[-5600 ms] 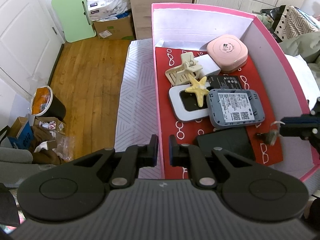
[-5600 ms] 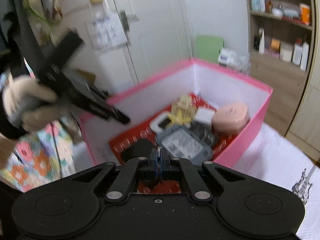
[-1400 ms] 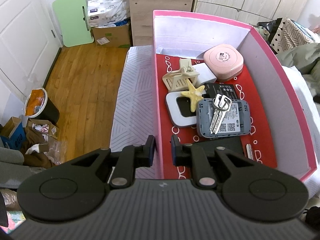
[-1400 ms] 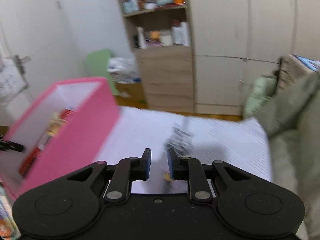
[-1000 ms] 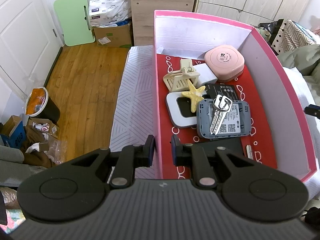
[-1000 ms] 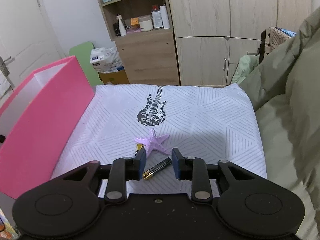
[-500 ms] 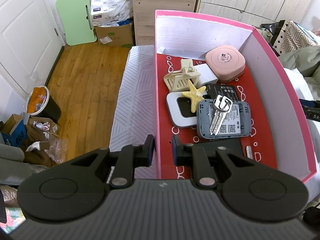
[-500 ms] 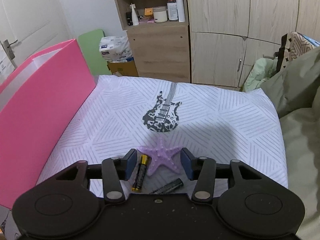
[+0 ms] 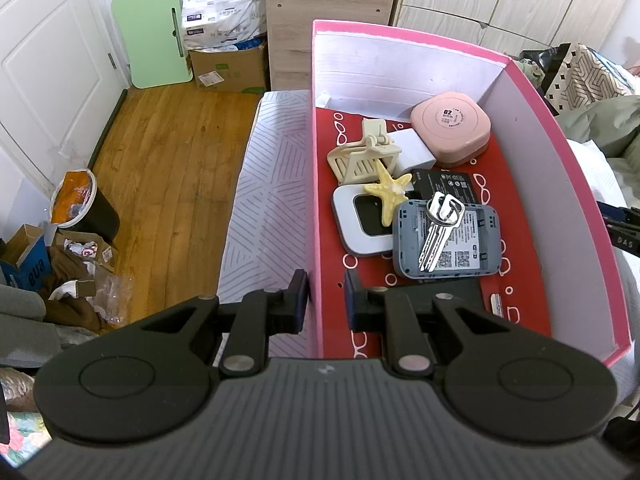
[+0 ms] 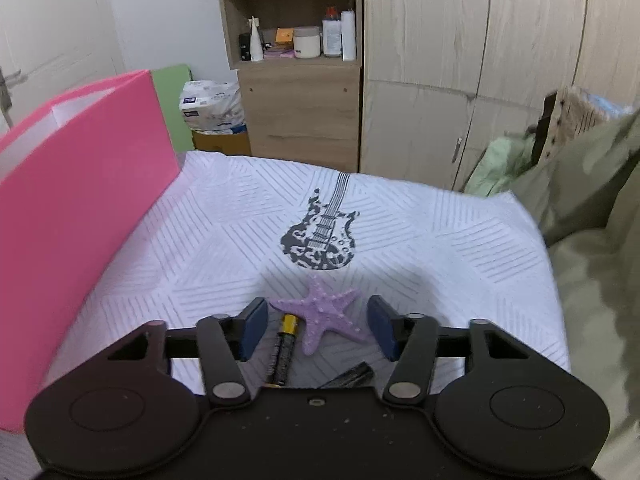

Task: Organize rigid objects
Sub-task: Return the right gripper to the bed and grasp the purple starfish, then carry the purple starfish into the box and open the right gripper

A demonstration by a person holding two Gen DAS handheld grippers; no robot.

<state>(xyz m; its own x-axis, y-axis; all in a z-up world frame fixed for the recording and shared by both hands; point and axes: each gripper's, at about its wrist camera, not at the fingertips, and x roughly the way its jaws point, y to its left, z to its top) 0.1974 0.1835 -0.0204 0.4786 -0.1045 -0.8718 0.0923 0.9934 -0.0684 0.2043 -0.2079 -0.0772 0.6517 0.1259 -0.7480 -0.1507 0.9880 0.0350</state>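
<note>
The pink box (image 9: 588, 216) stands on the bed and holds keys (image 9: 438, 228) on a grey router (image 9: 476, 256), a yellow starfish (image 9: 390, 194), a pink round case (image 9: 450, 124), a cream clip (image 9: 362, 158) and other devices. My left gripper (image 9: 325, 300) straddles the box's left wall, jaws narrowly apart, holding nothing. In the right wrist view my right gripper (image 10: 318, 330) is wide open around a purple starfish (image 10: 322, 314) on the white bedsheet, with two batteries (image 10: 284, 354) close by. The box's pink outer wall (image 10: 80, 208) is at left.
A guitar print (image 10: 322, 234) marks the sheet beyond the starfish. Olive bedding (image 10: 592, 240) lies at right. A wooden shelf and wardrobe (image 10: 400, 80) stand behind the bed. Wooden floor, a bin (image 9: 82, 208) and cartons lie left of the bed.
My right gripper left the keys in the box, swung to the bed, opened wide and closed in on the purple starfish. The left gripper has stayed at the box wall.
</note>
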